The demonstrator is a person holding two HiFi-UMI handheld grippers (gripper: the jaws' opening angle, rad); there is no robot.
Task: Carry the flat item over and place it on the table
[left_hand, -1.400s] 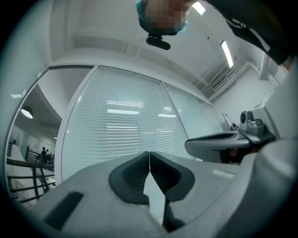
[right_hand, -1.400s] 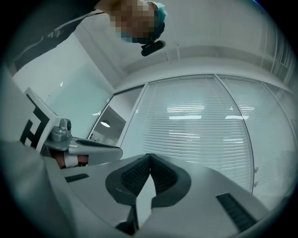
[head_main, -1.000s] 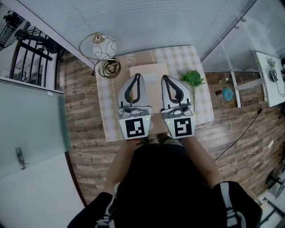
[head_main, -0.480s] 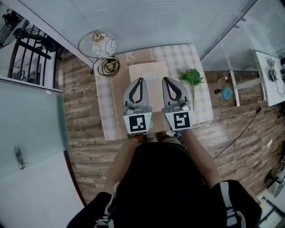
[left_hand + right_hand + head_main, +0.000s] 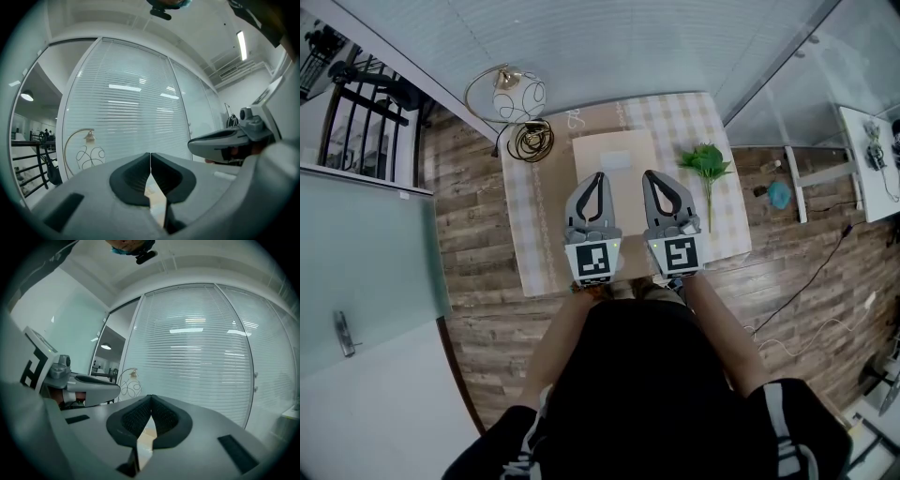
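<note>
A flat tan cardboard sheet (image 5: 623, 192) with a white label lies on the checked tablecloth of the small table (image 5: 530, 216). My left gripper (image 5: 598, 175) and right gripper (image 5: 649, 174) hover side by side over the sheet's near half, both shut with nothing between the pads. In the left gripper view the jaws (image 5: 150, 154) meet at the tips, and tan sheet shows through the gap beneath them. The right gripper view shows the same (image 5: 151, 397). Each gripper sees the other beside it.
A green leafy sprig (image 5: 705, 164) lies on the table's right side. A coiled cable (image 5: 531, 141) sits at the back left corner, beside a white globe lamp (image 5: 518, 97) on the floor. Glass walls with blinds stand behind the table. A white desk (image 5: 872, 159) is far right.
The left gripper has moved right, closer to the right gripper. Both grippers have drawn back a little toward the person. The sheet has not moved.
</note>
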